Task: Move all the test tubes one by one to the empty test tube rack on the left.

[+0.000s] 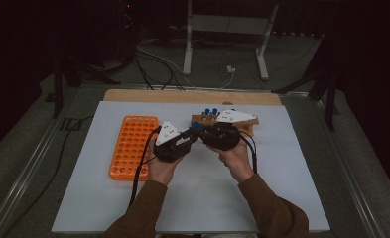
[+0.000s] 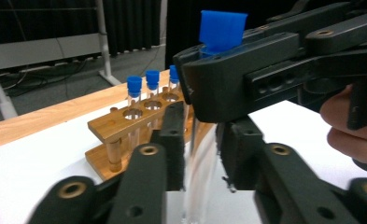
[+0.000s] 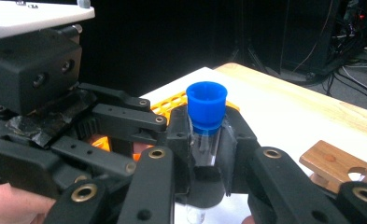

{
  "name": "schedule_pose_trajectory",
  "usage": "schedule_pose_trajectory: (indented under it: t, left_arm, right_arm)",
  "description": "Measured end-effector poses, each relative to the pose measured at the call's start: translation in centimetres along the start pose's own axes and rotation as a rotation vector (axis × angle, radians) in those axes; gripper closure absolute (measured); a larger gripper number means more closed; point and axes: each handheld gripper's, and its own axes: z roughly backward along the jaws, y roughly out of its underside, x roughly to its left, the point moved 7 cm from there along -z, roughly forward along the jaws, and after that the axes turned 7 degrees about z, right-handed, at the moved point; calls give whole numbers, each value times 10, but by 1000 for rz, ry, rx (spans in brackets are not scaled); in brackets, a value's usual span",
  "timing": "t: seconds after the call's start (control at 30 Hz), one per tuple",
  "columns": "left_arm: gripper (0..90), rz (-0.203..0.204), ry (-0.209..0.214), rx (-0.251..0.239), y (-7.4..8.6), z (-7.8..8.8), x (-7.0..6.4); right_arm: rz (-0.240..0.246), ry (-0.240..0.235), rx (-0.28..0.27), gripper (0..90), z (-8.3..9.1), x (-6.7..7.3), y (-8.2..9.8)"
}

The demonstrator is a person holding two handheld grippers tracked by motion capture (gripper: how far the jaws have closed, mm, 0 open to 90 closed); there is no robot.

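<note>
A clear test tube with a blue cap is held upright between both grippers above the white mat. My left gripper is shut on the tube's glass lower down. My right gripper is shut on the tube just under the cap. In the high view the two grippers meet at the table's middle, left gripper and right gripper, with the cap between them. The tube's bottom end is hidden.
A wooden tube rack holding three blue-capped tubes stands just behind the grippers, wooden rack. An orange many-holed rack lies left of my left hand. The white mat covers the table, and a wood strip runs along the far edge.
</note>
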Motion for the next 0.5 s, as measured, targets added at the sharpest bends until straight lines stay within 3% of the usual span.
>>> schedule_pose_trajectory:
  t: [0.23, 0.5]
  left_arm:
    - [777, -11, -4, -2, 1, 0, -2]
    - [778, 4, -21, 12, 7, 2, 7]
  right_arm:
    - [-13, -8, 0, 754, 0, 0, 1]
    - [-46, 0, -49, 348, 10, -7, -4]
